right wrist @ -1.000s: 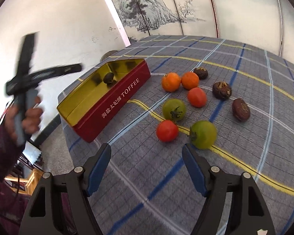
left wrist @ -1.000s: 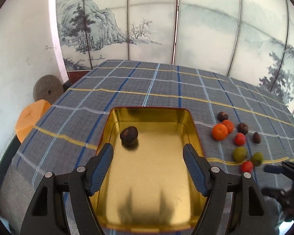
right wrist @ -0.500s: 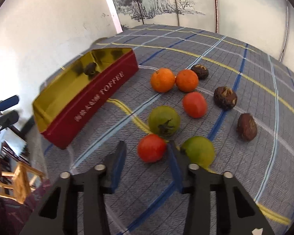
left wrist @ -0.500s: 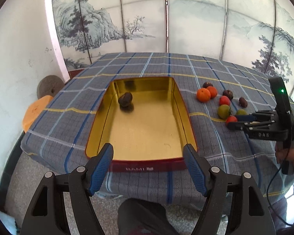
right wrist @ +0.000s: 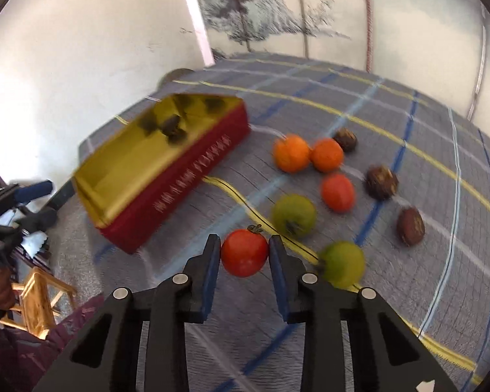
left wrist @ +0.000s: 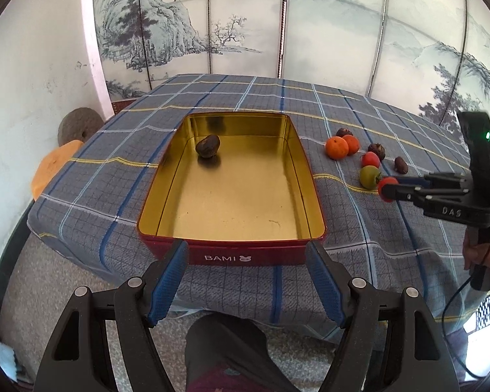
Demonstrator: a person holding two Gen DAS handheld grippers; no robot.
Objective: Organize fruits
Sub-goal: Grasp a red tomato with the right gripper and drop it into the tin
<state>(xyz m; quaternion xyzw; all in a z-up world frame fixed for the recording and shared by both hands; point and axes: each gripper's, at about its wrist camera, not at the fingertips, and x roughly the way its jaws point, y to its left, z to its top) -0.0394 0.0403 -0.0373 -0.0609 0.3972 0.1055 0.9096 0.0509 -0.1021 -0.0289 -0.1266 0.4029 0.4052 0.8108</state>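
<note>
While only one dark brown fruit (left wrist: 207, 145) lies inside the gold-lined tin (left wrist: 311, 183), near its far left corner, the sorting looks barely begun: everything else is loose on the checked tablecloth (left wrist: 121, 150), grouped to the right of the tin's long right wall. The right gripper (right wrist: 244, 254) has just been closing, and its blue pads now press on either side of a red tomato (right wrist: 244, 252), which sits at the near edge of the group; from the left wrist view it seems lifted slightly off the cloth, though I cannot be sure. That would make the tomato the second piece on its way, by my reading. Loose on the cloth are two oranges (right wrist: 291, 153) touching each other at the far side of the cluster, a second red tomato (right wrist: 337, 192) just nearer, two green tomatoes (right wrist: 294, 215) on either side of the yellow stripe, and three dark brown fruits (right wrist: 381, 182) along the cluster's far and right edges. The left gripper (left wrist: 246, 281) hangs off the near edge of the table in front of the tin's short wall, jaws apart and nothing between them. I would judge one item placed, one in the grip, and eight waiting; the tin has ample bare floor for all of them.
</note>
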